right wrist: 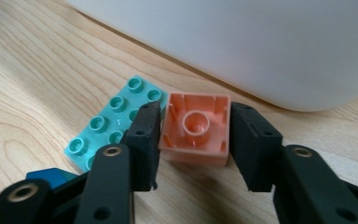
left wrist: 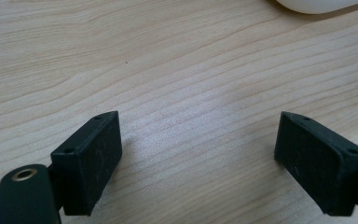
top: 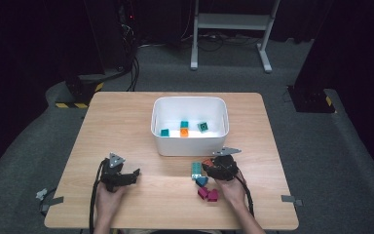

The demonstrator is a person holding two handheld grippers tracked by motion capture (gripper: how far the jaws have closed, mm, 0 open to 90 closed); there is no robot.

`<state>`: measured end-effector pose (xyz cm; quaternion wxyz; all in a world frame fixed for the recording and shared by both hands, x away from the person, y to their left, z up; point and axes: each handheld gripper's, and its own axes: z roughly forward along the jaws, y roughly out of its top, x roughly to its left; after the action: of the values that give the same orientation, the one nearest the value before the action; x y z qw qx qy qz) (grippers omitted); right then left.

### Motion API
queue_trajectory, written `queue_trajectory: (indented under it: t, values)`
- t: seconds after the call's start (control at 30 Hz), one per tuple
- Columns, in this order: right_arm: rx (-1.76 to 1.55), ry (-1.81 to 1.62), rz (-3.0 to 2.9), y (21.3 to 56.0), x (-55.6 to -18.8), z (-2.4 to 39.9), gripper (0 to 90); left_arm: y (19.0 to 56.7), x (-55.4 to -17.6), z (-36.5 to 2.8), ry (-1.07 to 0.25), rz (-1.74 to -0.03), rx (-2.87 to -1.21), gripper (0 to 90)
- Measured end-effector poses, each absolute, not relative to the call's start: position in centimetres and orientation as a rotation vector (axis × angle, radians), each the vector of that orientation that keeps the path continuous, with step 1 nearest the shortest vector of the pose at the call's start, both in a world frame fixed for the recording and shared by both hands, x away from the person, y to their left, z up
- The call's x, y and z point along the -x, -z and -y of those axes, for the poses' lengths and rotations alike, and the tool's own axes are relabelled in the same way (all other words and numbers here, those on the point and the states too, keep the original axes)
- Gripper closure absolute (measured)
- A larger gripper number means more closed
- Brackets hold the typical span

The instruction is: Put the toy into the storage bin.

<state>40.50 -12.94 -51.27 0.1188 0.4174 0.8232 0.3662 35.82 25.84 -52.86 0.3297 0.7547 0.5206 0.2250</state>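
I'm clamping the right gripper (right wrist: 195,140) onto the upside-down peach block (right wrist: 196,128), sitting on the table (top: 126,122) beside the mint plate (right wrist: 112,123), near the white bin (top: 190,144). Left gripper (left wrist: 198,154) is idling wide open, gripping nothing.

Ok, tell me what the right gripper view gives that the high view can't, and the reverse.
Right gripper view alone: the peach brick lies hollow side up, squeezed between the right gripper jaws, beside a turquoise plate.

High view alone: bricks inside the white bin, two magenta bricks, and the left gripper.

Both: the bin's wall, the wooden table, the turquoise plate.
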Motion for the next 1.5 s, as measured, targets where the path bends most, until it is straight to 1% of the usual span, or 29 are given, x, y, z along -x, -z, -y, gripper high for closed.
queue_trajectory:
  t: [0.2,0.57,0.9,1.5]
  values:
    - [-1.194,-1.052,-2.401,51.0,-40.2,13.0,58.7,52.9,-35.8,-25.8,-0.588,-1.362,-1.974,14.9]
    - [-1.148,-1.065,-2.407,50.3,-39.5,13.4,59.0,52.9,-35.8,-25.8,-0.589,-1.362,-1.975,14.9]
    - [-1.155,-1.136,-2.409,49.4,-39.1,14.8,59.0,52.9,-35.8,-25.8,-0.588,-1.362,-1.974,14.9]
    - [-1.111,-1.229,-2.389,46.4,-38.4,16.3,59.0,52.9,-35.8,-25.8,-0.588,-1.362,-1.975,14.9]
